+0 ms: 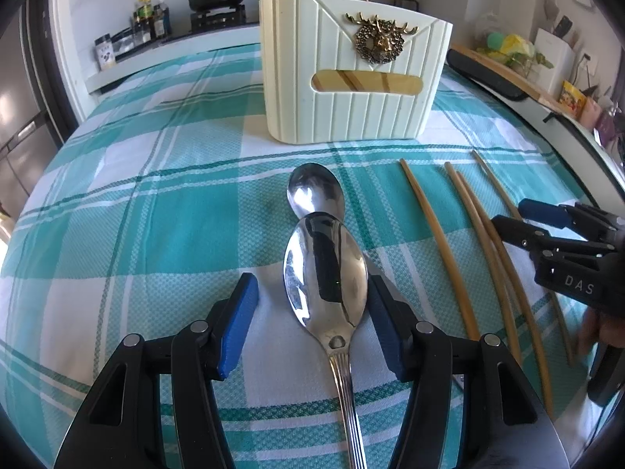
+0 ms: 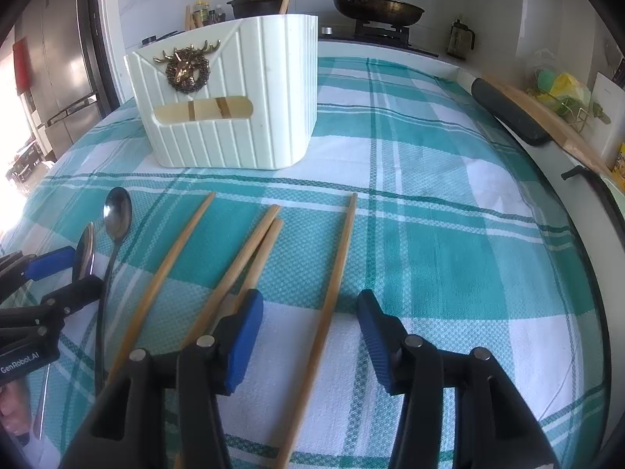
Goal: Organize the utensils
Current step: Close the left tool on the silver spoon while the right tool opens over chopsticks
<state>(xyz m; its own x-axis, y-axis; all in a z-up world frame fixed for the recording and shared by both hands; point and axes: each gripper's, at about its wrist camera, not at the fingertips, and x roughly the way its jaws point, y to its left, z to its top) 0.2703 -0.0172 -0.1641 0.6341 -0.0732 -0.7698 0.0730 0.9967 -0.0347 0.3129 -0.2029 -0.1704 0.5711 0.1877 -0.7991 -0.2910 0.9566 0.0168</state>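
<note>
Worktop (image 2: pixel 449 203), teal-and-white check cloth. Cream ribbed holder (image 1: pixel 347 78) upright at rear, chopsticks inside. Two steel spoons: one flat (image 1: pixel 316 191), the nearer spoon (image 1: pixel 326 277) between the left tool (image 1: pixel 312 312) pads, grip uncertain. Four loose chopsticks (image 2: pixel 336 273); right tool (image 2: pixel 308 336) half-wide astride one, not pressing.

We are seeing a teal-and-white checked tablecloth (image 1: pixel 164 203), a cream ribbed holder (image 1: pixel 351 90) wearing a gold deer emblem (image 1: pixel 379 39), shiny silver spoons (image 1: pixel 326 273), tan wooden chopsticks (image 2: pixel 336 273), and black grippers showing blue pads (image 2: pixel 244 336).
</note>
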